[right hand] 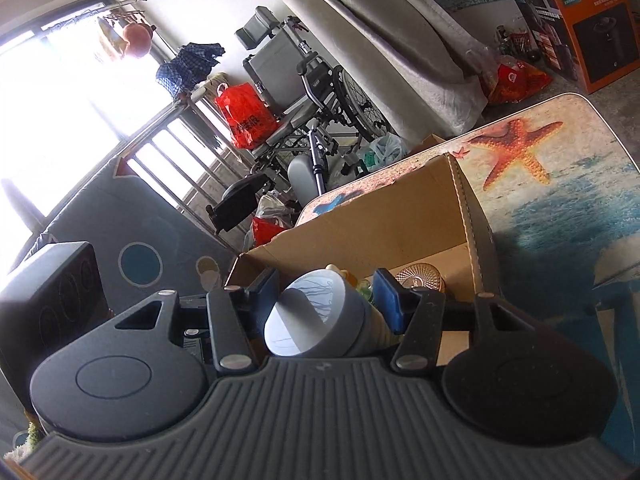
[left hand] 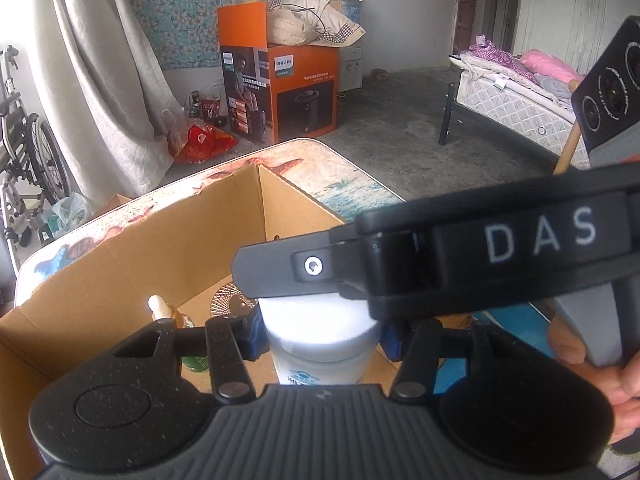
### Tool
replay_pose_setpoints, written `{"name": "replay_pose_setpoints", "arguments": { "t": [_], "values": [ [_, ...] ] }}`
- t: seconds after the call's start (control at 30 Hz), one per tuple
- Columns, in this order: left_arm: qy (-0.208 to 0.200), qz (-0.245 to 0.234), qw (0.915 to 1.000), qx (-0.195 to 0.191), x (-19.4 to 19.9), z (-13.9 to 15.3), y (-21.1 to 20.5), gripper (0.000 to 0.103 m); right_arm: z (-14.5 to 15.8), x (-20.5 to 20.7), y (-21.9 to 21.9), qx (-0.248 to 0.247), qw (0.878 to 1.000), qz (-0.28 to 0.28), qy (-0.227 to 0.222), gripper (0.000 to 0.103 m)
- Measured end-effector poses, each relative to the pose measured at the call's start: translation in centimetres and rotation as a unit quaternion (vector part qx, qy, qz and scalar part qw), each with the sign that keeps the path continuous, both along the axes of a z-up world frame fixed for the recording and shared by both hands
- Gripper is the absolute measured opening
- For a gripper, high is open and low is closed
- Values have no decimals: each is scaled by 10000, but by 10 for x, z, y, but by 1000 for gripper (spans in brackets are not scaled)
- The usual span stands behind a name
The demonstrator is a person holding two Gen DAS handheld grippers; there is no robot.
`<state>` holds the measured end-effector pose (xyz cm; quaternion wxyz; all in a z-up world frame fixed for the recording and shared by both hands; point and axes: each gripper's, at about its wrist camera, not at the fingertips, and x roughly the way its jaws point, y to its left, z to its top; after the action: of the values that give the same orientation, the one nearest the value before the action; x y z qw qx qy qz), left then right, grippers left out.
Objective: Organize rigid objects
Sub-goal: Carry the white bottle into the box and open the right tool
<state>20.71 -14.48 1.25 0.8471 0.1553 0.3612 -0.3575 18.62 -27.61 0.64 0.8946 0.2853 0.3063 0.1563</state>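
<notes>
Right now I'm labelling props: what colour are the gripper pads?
Blue pads, clearest in the right wrist view.

A: Where does the left wrist view look from?
B: Close above the open cardboard box (left hand: 132,248), tilted down, facing the orange Philips carton (left hand: 280,92) and the bed (left hand: 516,96).
A: And the right wrist view?
B: Also close, rolled sideways, facing the window (right hand: 60,92) and wheelchair (right hand: 312,100).
A: Shared?
B: The box, the starfish-print table (right hand: 560,184), the carton, the wheelchair.
</notes>
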Motion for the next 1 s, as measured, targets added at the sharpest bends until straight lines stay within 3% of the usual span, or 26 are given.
{"name": "replay_pose_setpoints", "arguments": {
  "t": [0.5, 0.6, 0.67, 0.73, 0.9, 1.0],
  "values": [
    [174, 208, 9996, 94, 14, -12, -12, 59, -27, 18, -10, -134, 9999, -10, 94, 52],
    [99, 224, 9997, -56, 11, -8, -10, 68, -25, 14, -14, -68, 10000, -64, 32, 52],
    [13, 217, 9994, -274, 6, -1, -5, 83, -20, 8, -16, -14, 9999, -112, -61, 52],
    [-138, 230, 9985, -471, 0, 8, 1, 90, -14, 1, -19, 31, 9997, -171, -184, 53],
    [-481, 415, 9943, -856, -23, 35, 23, 94, 18, -32, -28, 118, 9971, -382, -647, 56],
    [-631, 680, 9893, -1123, -46, 58, 43, 103, 43, -63, -31, 16, 9936, -584, -971, 65]
  ]
}}
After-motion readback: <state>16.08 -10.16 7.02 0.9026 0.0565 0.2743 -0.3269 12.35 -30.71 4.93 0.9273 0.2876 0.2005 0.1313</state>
